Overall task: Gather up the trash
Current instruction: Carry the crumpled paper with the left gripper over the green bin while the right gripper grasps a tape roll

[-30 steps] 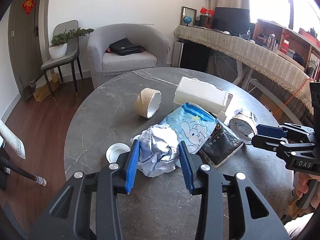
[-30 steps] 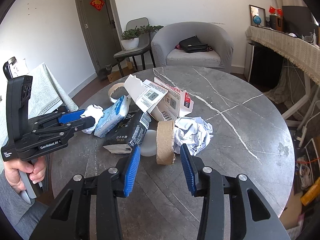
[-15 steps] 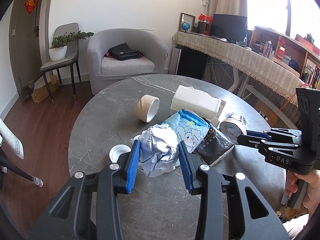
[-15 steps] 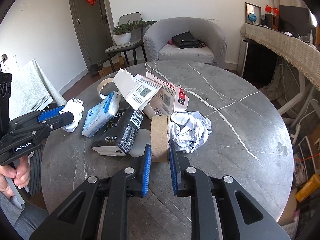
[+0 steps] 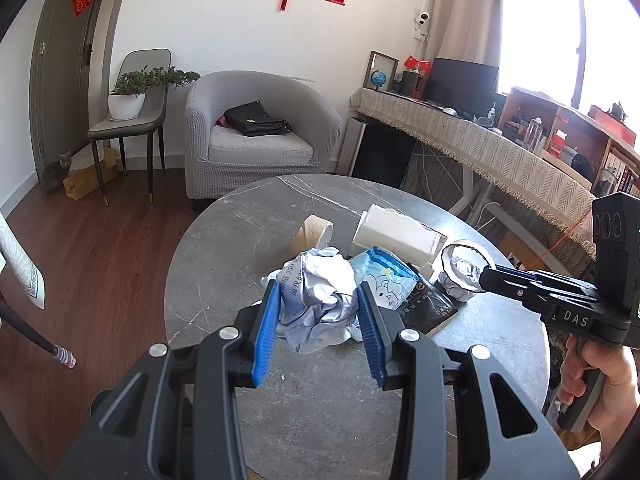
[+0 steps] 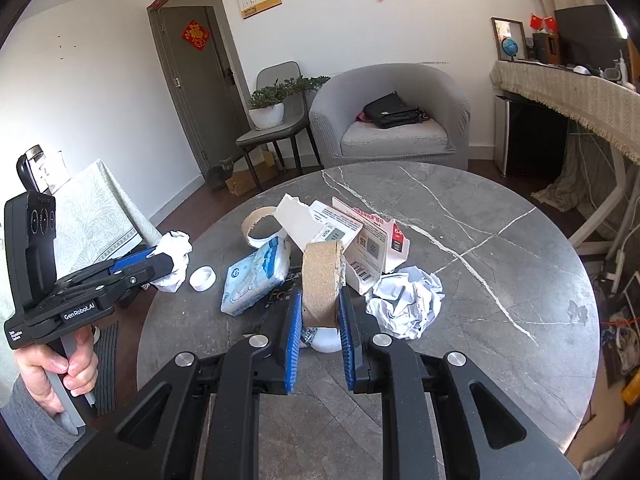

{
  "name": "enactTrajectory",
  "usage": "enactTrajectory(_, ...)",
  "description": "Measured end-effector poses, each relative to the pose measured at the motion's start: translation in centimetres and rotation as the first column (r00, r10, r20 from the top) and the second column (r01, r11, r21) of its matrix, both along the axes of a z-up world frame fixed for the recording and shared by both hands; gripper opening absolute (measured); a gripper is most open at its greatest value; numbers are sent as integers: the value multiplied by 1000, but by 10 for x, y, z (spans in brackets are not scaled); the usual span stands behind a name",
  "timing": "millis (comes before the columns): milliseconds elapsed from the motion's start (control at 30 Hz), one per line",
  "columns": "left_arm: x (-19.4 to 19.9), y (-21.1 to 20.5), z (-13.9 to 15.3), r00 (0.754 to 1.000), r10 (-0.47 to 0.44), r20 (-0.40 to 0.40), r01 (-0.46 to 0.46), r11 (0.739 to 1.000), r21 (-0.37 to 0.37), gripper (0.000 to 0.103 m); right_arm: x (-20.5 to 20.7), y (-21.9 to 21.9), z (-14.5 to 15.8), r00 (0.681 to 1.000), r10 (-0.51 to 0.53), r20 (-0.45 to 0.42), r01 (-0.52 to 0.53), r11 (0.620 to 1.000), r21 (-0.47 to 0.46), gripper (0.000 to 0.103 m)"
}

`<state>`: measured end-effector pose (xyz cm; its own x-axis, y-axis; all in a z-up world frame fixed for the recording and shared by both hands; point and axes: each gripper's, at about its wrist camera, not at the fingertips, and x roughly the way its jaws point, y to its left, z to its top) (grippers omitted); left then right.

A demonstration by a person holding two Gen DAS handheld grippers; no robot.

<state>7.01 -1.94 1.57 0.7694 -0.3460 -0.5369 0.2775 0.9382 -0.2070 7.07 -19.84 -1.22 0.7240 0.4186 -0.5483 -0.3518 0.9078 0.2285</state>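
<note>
My left gripper is shut on a crumpled white paper ball, held a little above the round grey table. In the right wrist view the left gripper shows at the left with that paper ball past the table's edge. My right gripper is shut on a brown cardboard tape roll, which stands upright between the pads and is lifted off the table. The left wrist view shows the right gripper with the tape roll at its tip.
On the table lie a blue tissue pack, a black packet, a torn white box, a second cardboard roll, a white cap and another crumpled paper. A grey armchair stands beyond.
My right gripper has shut on the tape roll and raised it off the table. My left gripper has risen with the paper ball still held.
</note>
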Motion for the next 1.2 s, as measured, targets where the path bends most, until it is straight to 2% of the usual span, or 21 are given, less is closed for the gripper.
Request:
enactTrajectory(267,-7,43,2,997,73,2,-73,997,1,41,-3,40,17,996,53,78,-55,998,26,17)
enactTrajectory(633,-10,117,-29,975,194,-107,-190,981,40,41,5,124,11,979,200,45,-201,980,3,17)
enactTrajectory(767,-13,143,-46,958,232,-169,-226,973,53,42,5,156,6,969,248,22,-248,969,-13,17)
enactTrajectory(867,-16,158,-60,941,265,-210,-247,963,105,42,4,180,2,959,284,0,-284,959,-26,17)
enactTrajectory(1200,-28,197,-106,883,303,-359,-247,950,194,42,2,243,-8,927,373,-39,-374,926,-53,17)
